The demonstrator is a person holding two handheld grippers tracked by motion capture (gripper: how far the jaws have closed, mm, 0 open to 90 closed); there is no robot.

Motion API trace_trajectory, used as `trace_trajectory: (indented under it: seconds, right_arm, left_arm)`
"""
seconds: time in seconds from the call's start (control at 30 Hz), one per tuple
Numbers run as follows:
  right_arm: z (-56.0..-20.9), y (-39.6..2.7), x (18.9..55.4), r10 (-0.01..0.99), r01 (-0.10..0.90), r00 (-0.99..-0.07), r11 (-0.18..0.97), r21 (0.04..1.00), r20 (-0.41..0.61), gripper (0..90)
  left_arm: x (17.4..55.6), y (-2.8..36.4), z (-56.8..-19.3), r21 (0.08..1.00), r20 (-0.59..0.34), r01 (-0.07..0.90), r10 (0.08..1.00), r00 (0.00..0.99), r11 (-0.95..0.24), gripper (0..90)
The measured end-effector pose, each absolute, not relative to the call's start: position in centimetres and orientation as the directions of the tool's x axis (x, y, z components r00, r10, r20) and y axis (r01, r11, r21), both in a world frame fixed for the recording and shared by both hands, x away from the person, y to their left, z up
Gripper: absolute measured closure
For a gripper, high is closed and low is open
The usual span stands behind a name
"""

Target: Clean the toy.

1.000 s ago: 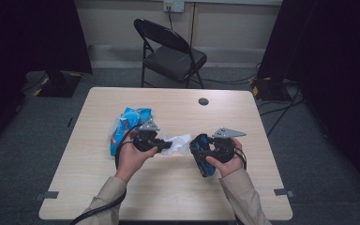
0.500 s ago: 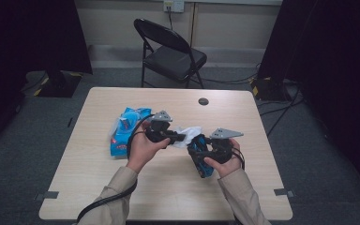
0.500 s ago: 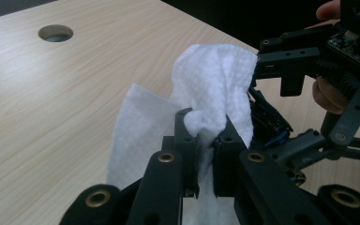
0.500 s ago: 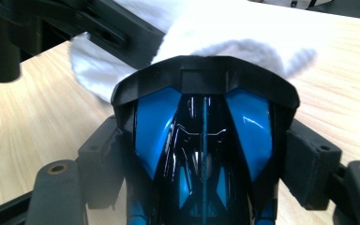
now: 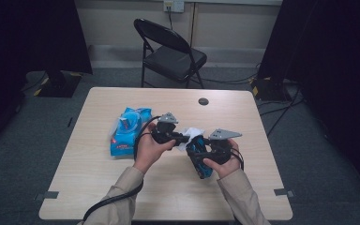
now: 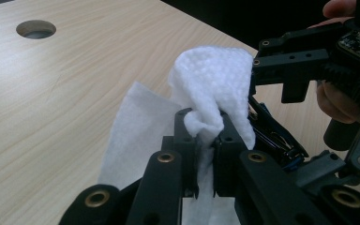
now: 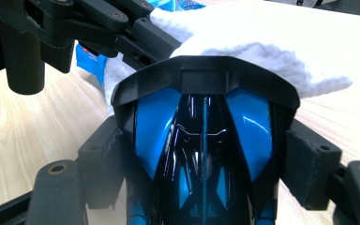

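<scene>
Wipe [image 6: 211,89] sits pinched in my left gripper [image 6: 206,140], pressed against the blue-and-black toy car [image 7: 201,140]. My right gripper [image 7: 201,154] clamps that car by its sides over the table [image 5: 122,187].

The high view looks forward and down from above the person's side onto the whole table [image 5: 98,187], chair beyond. The left gripper view sits close behind its jaws, pinched on a white wipe [image 6: 211,89], facing the right gripper [image 6: 309,79] just past them. The right gripper view looks closely along the blue toy [image 7: 204,145] between its jaws; both share the wipe [image 7: 262,56].
</scene>
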State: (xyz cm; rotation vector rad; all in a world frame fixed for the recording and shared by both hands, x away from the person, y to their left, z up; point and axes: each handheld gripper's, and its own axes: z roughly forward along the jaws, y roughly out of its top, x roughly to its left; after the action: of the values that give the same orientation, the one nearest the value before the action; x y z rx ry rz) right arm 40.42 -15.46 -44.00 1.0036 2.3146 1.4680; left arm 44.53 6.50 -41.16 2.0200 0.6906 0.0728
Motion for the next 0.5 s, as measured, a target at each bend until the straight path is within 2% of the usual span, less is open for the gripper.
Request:
trace_trajectory:
  seconds: [0.5]
  right_arm:
    - [-44.2,-16.4,40.8,0.688,0.443,-0.706,0.244,0.863,0.169,25.9]
  left_arm:
    - [43.0,6.8,-40.6,0.839,-0.194,0.372,0.421,0.886,-0.396,83.7]
